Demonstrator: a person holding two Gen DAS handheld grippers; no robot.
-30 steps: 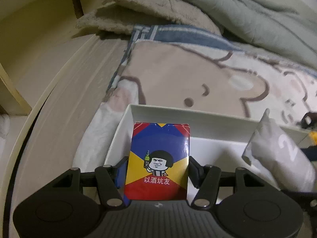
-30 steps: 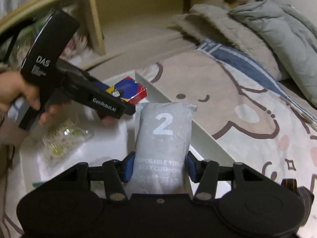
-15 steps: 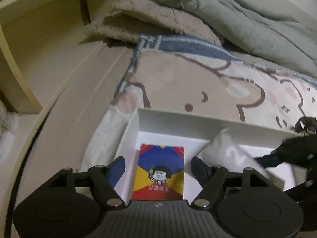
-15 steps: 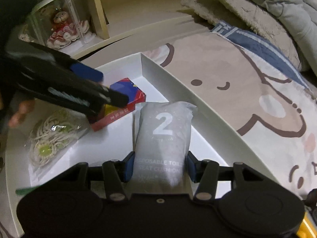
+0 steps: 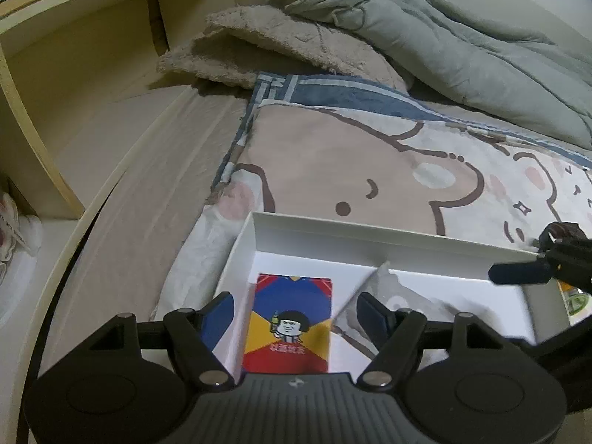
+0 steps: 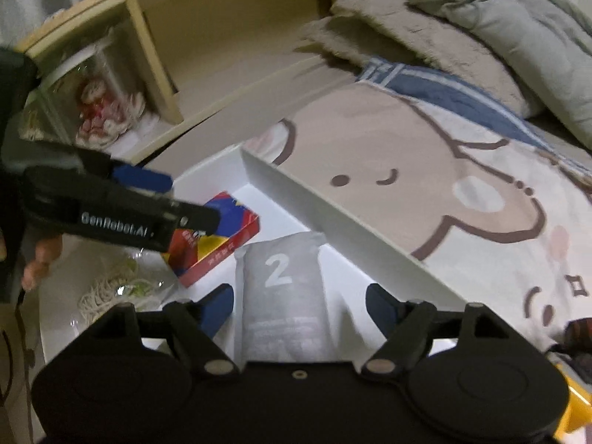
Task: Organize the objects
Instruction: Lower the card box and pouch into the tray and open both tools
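A white box point(image 5: 347, 230) lies on the bed. In it lies a red, blue and yellow card box point(image 5: 290, 323), also in the right wrist view point(image 6: 218, 244). My left gripper point(image 5: 296, 309) is open above it, apart from it. Beside it lies a grey packet marked 2 point(image 6: 283, 296), partly seen in the left wrist view point(image 5: 396, 292). My right gripper point(image 6: 299, 305) is open around the packet, jaws clear of its sides. The left gripper point(image 6: 155, 199) shows in the right wrist view.
A clear bag with pale cord point(image 6: 118, 288) lies in the box's near left part. A bear-print blanket point(image 5: 351, 162) covers the bed, with a fleece pillow point(image 5: 281, 51) and grey duvet point(image 5: 462, 59) behind. A wooden shelf point(image 6: 155, 70) stands left.
Both grippers have opened. The card box left my left gripper and now lies flat in the white box. The grey packet left my right gripper and lies beside it.
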